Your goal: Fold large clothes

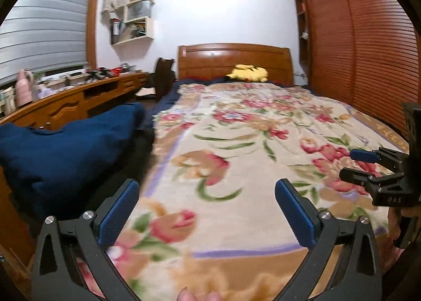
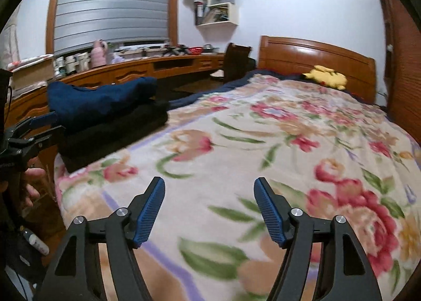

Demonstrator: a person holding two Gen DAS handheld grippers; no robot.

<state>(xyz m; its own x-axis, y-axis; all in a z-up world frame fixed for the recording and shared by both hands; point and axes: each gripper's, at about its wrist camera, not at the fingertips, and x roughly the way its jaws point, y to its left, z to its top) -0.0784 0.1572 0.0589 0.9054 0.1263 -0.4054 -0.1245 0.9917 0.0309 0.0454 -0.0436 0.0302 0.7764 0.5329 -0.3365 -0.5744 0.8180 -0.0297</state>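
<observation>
A navy blue garment [image 1: 65, 148] [image 2: 100, 100] lies bundled on top of a black folded garment [image 2: 115, 132] at the left edge of the bed. My left gripper [image 1: 208, 187] hovers over the floral blanket [image 1: 236, 222], open wide with nothing between its blue pads; the blue bundle is to its left. My right gripper [image 2: 209, 185] is also open and empty above the blanket [image 2: 263, 143], right of the pile. Each gripper shows in the other's view: the right gripper [image 1: 350, 165] at the right edge, the left gripper [image 2: 56, 123] at the left edge.
A yellow plush toy [image 1: 248, 73] [image 2: 326, 77] lies by the wooden headboard [image 1: 234, 61]. A cluttered wooden desk [image 2: 136, 72] runs along the left wall under the window. Louvred wardrobe doors [image 1: 368, 50] stand right of the bed. A hand [image 2: 34, 182] holds the left gripper.
</observation>
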